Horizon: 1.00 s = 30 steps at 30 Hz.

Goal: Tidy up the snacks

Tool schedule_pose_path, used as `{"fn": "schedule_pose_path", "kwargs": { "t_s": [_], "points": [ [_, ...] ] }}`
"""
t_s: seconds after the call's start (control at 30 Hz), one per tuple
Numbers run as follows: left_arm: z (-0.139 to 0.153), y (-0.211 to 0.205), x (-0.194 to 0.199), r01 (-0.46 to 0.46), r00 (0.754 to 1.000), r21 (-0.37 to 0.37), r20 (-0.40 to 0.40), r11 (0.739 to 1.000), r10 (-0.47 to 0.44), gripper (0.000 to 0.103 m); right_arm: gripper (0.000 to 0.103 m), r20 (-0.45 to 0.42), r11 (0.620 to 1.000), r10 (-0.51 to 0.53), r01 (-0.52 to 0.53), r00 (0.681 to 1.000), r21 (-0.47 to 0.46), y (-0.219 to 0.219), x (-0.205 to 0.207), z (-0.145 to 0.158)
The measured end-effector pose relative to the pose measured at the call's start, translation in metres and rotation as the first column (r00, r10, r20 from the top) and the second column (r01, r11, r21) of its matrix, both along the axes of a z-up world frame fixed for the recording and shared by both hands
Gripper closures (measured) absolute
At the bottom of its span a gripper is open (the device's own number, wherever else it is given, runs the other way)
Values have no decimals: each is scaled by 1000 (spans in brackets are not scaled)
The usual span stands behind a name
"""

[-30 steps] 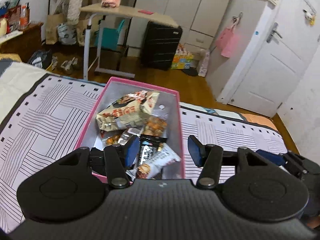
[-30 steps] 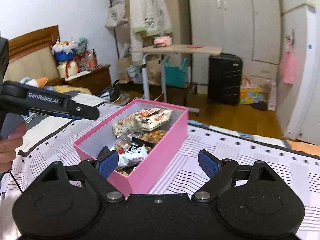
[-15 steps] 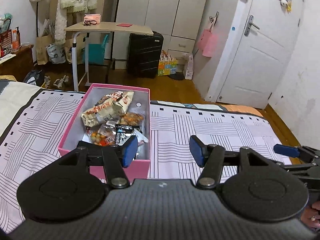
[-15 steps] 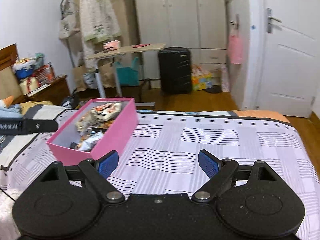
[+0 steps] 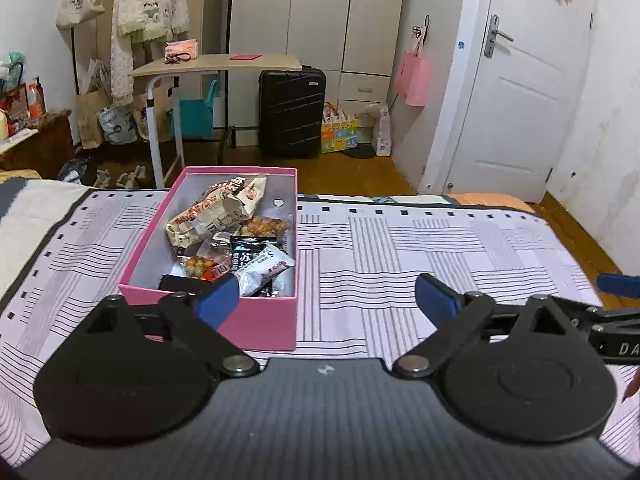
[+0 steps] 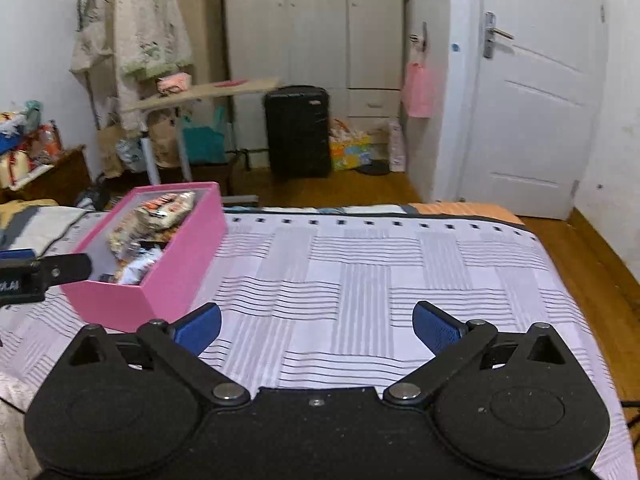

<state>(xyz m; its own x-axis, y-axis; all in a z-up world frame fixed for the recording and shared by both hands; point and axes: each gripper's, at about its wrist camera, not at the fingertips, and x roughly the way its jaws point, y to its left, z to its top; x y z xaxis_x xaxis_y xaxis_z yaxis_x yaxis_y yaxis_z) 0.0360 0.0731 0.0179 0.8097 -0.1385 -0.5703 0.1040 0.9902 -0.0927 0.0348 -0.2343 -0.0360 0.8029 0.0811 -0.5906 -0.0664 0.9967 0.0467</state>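
A pink box (image 5: pixel 264 326) sits on the striped bedspread and holds several snack packets (image 5: pixel 224 216). In the left wrist view my left gripper (image 5: pixel 326 300) is open and empty, just behind the box's near right corner. In the right wrist view the box (image 6: pixel 172 276) lies to the left, with the snacks (image 6: pixel 160 212) inside. My right gripper (image 6: pixel 316 324) is open and empty over the bare bedspread, to the right of the box. The right gripper's finger (image 5: pixel 618 282) shows at the right edge of the left wrist view.
The bedspread (image 5: pixel 440 256) stretches right of the box to the bed's foot edge. Beyond it stand a rolling table (image 5: pixel 216 66), a black suitcase (image 5: pixel 292 112), wardrobes and a white door (image 5: pixel 520 92). A wooden nightstand (image 6: pixel 48 176) is at far left.
Both grippers have pulled back and away from the box; it now sits farther off and to the left. Both stay open and empty. The snacks in the box have not moved.
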Motion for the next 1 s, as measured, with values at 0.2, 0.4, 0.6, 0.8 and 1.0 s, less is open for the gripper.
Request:
{"fn": "schedule_pose_path", "kwargs": {
  "t_s": [0.2, 0.4, 0.6, 0.8, 1.0],
  "points": [
    [-4, -5, -3, -31, 1000, 49, -1, 998, 31, 5, 0, 10, 999, -50, 49, 999, 16, -8, -5, 3],
    [0, -7, -9, -34, 999, 52, 8, 998, 33, 5, 0, 2, 999, -50, 50, 999, -2, -11, -8, 2],
    [1, -12, -13, -33, 999, 71, 14, 997, 32, 5, 0, 13, 998, -58, 58, 998, 0, -11, -11, -2],
    [0, -15, -18, -51, 999, 79, 12, 996, 50, 5, 0, 31, 996, -83, 84, 996, -29, -9, -14, -6],
    [-7, -16, -16, -69, 998, 87, -5, 994, 70, 5, 0, 46, 993, -99, 102, 994, -55, -6, -15, -11]
  ]
}}
